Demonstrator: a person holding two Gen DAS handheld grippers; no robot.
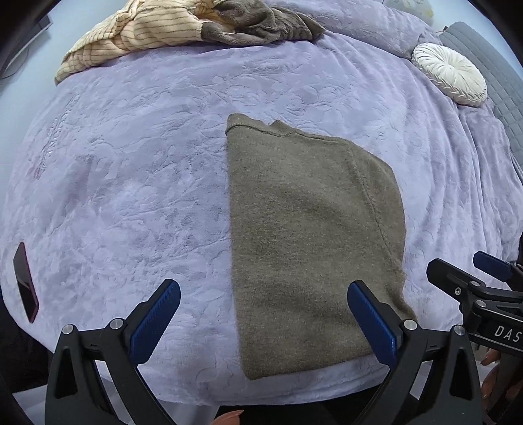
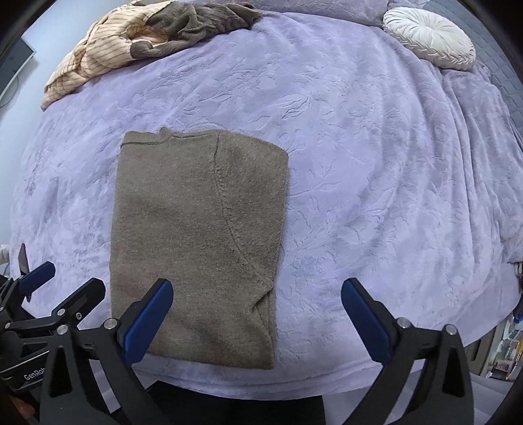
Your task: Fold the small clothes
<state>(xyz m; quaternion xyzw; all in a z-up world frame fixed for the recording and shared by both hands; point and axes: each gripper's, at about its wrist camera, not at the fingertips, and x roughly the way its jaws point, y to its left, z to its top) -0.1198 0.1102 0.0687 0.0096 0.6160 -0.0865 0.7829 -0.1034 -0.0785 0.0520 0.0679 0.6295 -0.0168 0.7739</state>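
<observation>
An olive-brown knit garment lies flat on the lavender bedspread, folded into a long rectangle with a sleeve seam showing; it also shows in the right wrist view. My left gripper is open and empty, hovering over the garment's near left edge. My right gripper is open and empty over the garment's near right edge. The right gripper shows at the far right of the left wrist view.
A pile of unfolded clothes, beige striped and grey-brown, lies at the far left of the bed. A round white cushion sits at the far right. A dark phone lies near the bed's left edge.
</observation>
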